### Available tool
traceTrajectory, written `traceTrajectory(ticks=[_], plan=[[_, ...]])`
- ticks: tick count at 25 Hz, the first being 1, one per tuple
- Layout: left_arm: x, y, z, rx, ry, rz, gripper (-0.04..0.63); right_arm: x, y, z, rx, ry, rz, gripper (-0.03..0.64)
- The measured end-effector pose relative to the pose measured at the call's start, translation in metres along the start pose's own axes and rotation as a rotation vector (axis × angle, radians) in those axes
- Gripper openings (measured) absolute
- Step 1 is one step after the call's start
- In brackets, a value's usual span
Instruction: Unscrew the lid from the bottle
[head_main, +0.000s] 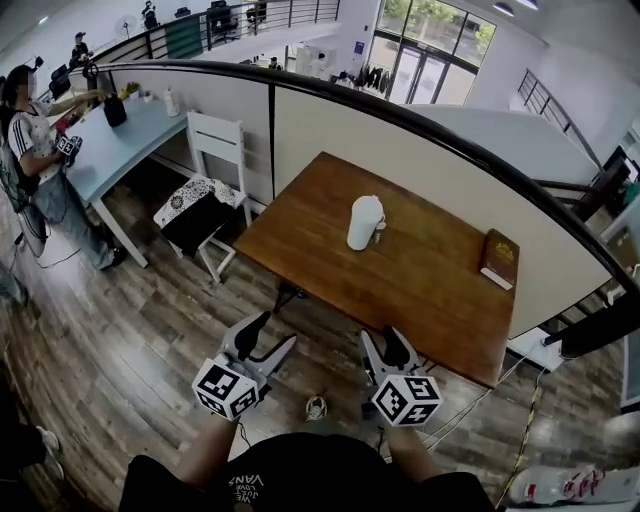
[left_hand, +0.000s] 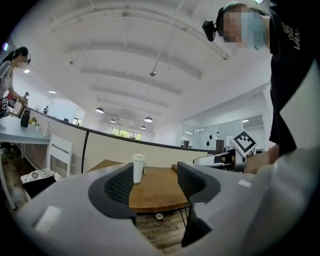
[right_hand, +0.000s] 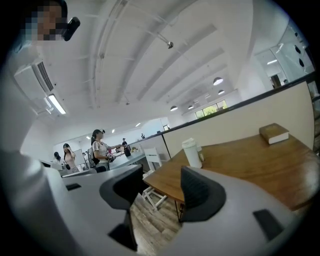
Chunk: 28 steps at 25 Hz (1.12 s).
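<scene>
Your left gripper (head_main: 268, 336) has its jaws spread apart with nothing between them, and your right gripper (head_main: 383, 345) is likewise released and empty. Both hover above the wood floor (head_main: 150, 340), just short of the brown table (head_main: 440, 300). The white bottle (head_main: 365, 224), its lid (head_main: 368, 203) on, stands upright near the table's middle, well apart from both grippers. A brown book (head_main: 499, 258) lies by the right edge.

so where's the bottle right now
In the head view the white bottle stands upright near the middle of the wooden table, to the left of the brown book that lies by the table's right edge.
</scene>
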<state>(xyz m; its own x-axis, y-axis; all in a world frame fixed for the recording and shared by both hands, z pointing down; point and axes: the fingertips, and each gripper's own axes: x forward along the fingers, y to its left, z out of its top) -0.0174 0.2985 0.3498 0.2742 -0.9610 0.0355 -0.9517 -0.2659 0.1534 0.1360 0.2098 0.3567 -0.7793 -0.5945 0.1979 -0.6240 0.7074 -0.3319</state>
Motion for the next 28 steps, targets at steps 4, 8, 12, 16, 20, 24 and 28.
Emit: traceTrajectory(ticks=[4,8,12,16,20,24,28], plan=[[0.037,0.017,-0.002,-0.004,0.012,0.01,0.261,0.028,-0.025,0.015,-0.003,0.009,0.002,0.206],[0.068,0.029,-0.006,-0.01,0.027,0.025,0.267,0.051,-0.046,0.021,0.0,0.029,0.02,0.206],[0.094,0.041,-0.009,-0.005,0.044,0.036,0.272,0.071,-0.058,0.026,0.008,0.038,0.044,0.206],[0.112,0.053,-0.009,0.001,0.059,0.027,0.275,0.087,-0.063,0.026,0.009,0.045,0.044,0.206],[0.135,0.073,-0.012,0.001,0.073,-0.007,0.278,0.105,-0.071,0.029,0.012,0.038,0.01,0.206],[0.163,0.1,-0.016,-0.004,0.088,-0.071,0.279,0.128,-0.076,0.032,0.017,0.014,-0.046,0.206],[0.195,0.129,-0.014,0.004,0.119,-0.183,0.279,0.156,-0.08,0.036,0.048,-0.026,-0.125,0.206]])
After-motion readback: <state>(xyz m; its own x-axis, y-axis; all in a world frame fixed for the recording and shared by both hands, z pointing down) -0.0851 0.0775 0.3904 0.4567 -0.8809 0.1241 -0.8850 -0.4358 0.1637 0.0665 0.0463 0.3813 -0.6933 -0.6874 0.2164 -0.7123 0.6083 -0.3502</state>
